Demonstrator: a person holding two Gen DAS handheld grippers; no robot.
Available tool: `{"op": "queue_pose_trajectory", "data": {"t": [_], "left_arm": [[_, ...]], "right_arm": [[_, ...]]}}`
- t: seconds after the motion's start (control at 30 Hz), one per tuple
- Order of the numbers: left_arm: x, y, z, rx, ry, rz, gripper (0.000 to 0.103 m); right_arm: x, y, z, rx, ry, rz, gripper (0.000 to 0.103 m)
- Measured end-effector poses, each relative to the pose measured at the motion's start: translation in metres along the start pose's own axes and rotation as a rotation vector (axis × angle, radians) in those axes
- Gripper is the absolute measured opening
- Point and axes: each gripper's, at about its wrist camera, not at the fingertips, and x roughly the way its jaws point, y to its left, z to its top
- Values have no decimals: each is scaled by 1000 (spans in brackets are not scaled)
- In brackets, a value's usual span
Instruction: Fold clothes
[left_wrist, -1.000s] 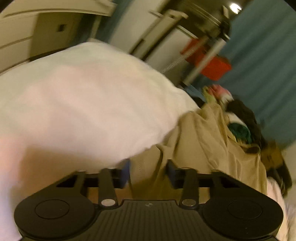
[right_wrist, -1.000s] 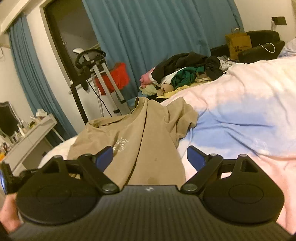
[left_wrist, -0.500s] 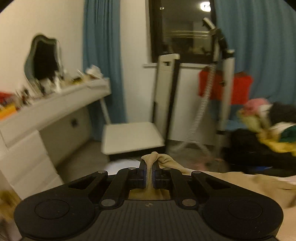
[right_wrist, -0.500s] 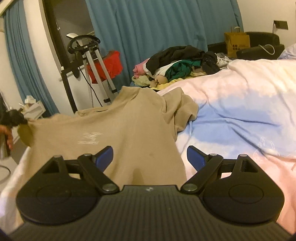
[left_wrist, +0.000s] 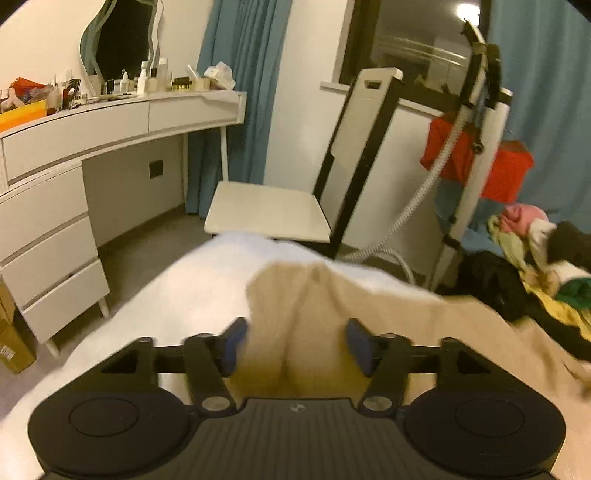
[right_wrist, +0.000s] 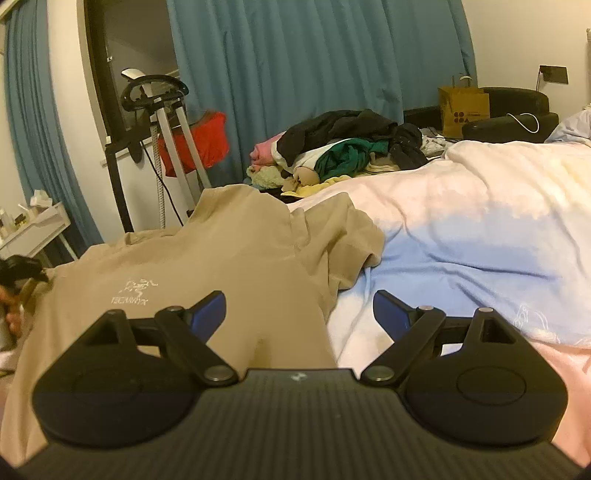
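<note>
Tan cotton T-shirt with white chest logo (right_wrist: 207, 266) lies spread on pale pink-and-blue bed blanket (right_wrist: 461, 236), logo up, likely laid flat for folding. Left gripper (left_wrist: 293, 341): jaws wide, straddling shirt edge, holding nothing. Right gripper (right_wrist: 299, 308): jaws wide over shirt's side edge. Mixed pile of unfolded clothes (right_wrist: 343, 151) at 12 o'clock in right view, waiting.
</note>
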Motion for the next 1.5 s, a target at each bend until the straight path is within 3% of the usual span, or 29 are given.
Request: {"op": "queue_pose_trajectory", "data": {"t": [0.17, 0.3, 0.47, 0.6, 0.63, 0.7, 0.87, 0.9, 0.97, 1.17, 1.3, 1.33, 1.4, 1.5], "left_arm": [[-87, 23, -49, 9, 115, -147, 72], [-155, 52, -100, -14, 321, -273, 72], [-217, 80, -161, 28, 529, -327, 71], [-244, 85, -179, 96, 607, -385, 70], [-249, 84, -180, 118, 620, -397, 65], [-254, 80, -183, 165, 639, -402, 54], [-269, 77, -181, 243, 638, -378, 4], [-277, 79, -178, 248, 621, -373, 3], [-291, 82, -171, 263, 590, -357, 2], [-310, 83, -153, 315, 565, -207, 2], [-314, 82, -148, 331, 556, -191, 3], [-312, 82, -146, 333, 554, -199, 7], [-316, 76, -145, 339, 543, -220, 22], [-337, 54, -146, 346, 455, -248, 45]], "right_arm": [[-15, -4, 2, 17, -25, -1, 88], [-36, -6, 4, 23, -50, 13, 88], [-67, -5, 2, -5, -66, 28, 88], [-97, -6, 2, 5, -75, 47, 88], [-103, -7, 2, 3, -79, 42, 88], [-115, -10, 2, 8, -82, 34, 88], [-133, -27, 6, 49, -85, 8, 88], [-136, -31, 7, 55, -87, 0, 88], [-140, -37, 7, 60, -87, -16, 88], [-150, -54, 2, 123, -73, -1, 88], [-149, -59, 3, 154, -67, 13, 88], [-149, -59, 3, 158, -65, 18, 88], [-148, -62, 3, 172, -59, 30, 88], [-145, -64, 4, 207, -48, 60, 88]]}}
